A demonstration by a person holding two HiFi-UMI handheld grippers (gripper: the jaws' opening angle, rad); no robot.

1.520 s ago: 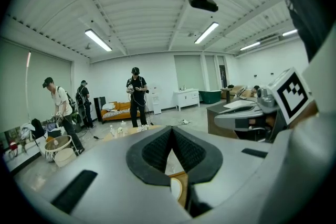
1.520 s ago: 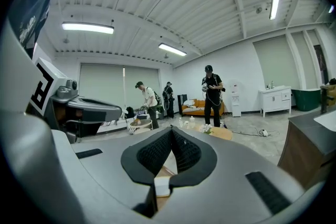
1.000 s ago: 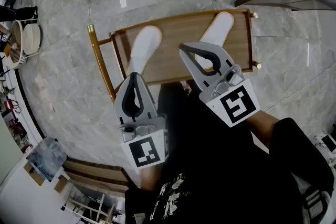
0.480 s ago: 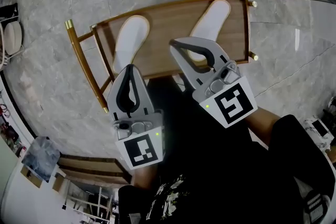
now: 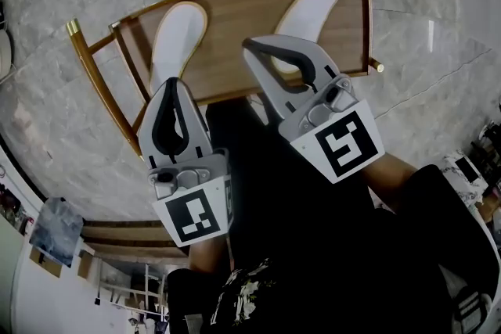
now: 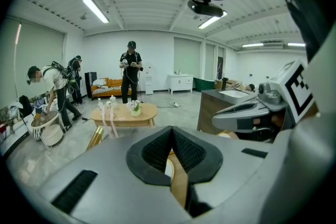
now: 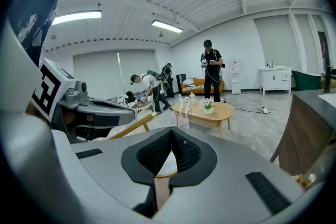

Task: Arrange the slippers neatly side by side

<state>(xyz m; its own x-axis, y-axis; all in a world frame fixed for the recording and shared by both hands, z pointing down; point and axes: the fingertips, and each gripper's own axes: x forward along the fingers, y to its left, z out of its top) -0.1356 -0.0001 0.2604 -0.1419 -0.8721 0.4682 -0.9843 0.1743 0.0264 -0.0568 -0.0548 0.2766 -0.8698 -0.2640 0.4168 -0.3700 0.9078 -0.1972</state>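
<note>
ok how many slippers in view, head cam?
2. Left slipper on the left of the wooden table, right slipper toward its right end, well apart. Left gripper and right gripper cover their near ends; none other visible.

On rack [image 5: 235,12]: L slipper [image 5: 178,35] at 11 o'clock, R slipper [image 5: 313,0] at 1, well apart. L gripper [image 5: 172,83] before L slipper; R gripper [image 5: 252,49] btwn both.

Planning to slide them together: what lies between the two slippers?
Only bare wooden board between the left slipper and the right slipper, seen in the head view.
</note>
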